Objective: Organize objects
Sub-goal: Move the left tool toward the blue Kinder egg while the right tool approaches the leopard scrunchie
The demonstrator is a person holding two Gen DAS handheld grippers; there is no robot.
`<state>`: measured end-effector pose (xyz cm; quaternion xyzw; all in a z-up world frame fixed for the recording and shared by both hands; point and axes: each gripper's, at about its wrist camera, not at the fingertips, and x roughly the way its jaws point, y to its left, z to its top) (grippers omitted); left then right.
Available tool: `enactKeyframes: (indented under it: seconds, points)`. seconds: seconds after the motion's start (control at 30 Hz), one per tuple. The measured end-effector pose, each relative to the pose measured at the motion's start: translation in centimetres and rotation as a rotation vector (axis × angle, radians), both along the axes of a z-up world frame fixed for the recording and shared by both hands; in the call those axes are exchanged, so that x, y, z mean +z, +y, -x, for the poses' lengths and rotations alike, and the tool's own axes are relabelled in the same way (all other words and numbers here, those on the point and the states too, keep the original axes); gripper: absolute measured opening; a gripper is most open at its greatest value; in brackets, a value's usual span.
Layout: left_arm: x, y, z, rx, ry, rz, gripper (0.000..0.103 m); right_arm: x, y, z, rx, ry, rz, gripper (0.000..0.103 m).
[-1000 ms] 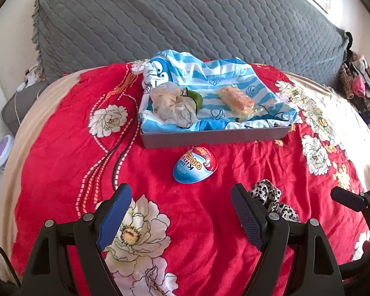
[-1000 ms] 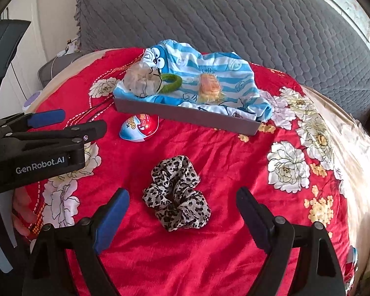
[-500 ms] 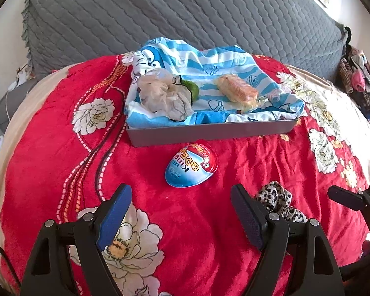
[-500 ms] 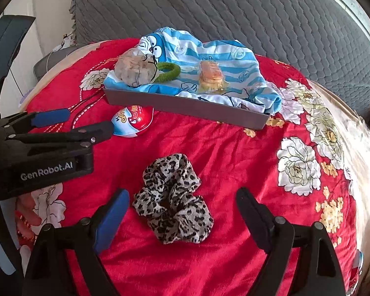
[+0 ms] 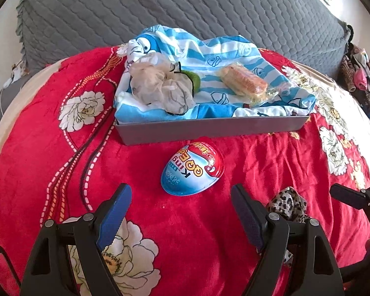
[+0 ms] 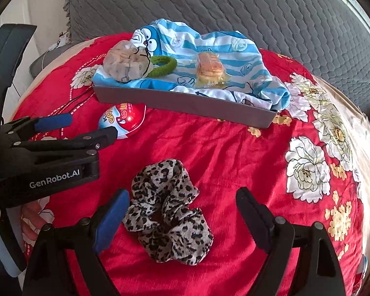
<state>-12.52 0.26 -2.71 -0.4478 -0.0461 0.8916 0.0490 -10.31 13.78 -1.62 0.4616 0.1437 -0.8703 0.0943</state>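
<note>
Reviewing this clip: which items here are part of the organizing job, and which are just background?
Job: egg-shaped toy, leopard scrunchie, gray tray, plus its contents: pale scrunchie, green hair tie, wrapped snack.

Background: red floral blanket, gray quilted cover, clothes pile.

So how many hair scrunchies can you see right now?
3: a leopard-print scrunchie on the red blanket between the right gripper's fingers, a beige scrunchie and a green hair tie in the tray. Others may hide under cloth.
</note>
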Motion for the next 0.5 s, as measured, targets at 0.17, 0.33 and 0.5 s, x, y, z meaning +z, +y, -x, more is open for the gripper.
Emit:
enactKeyframes:
  seconds: [0.17, 0.33, 0.5]
  points:
    - [-0.5, 0.3, 0.5, -0.008, 0.001, 0.004, 0.084, -0.7, 0.0, 0.7, -0.001, -0.017, 0.004, 0.088]
    - [-0.9, 0.5, 1.0, -0.014, -0.004, 0.003, 0.084, -1.1, -0.1, 1.1, 0.003, -0.024, -0.001, 0.088]
    - [-1.6, 0.5, 1.4, -0.015, -0.013, 0.000, 0.084, -1.6, -0.2, 1.5, 0.004, -0.031, 0.004, 0.088]
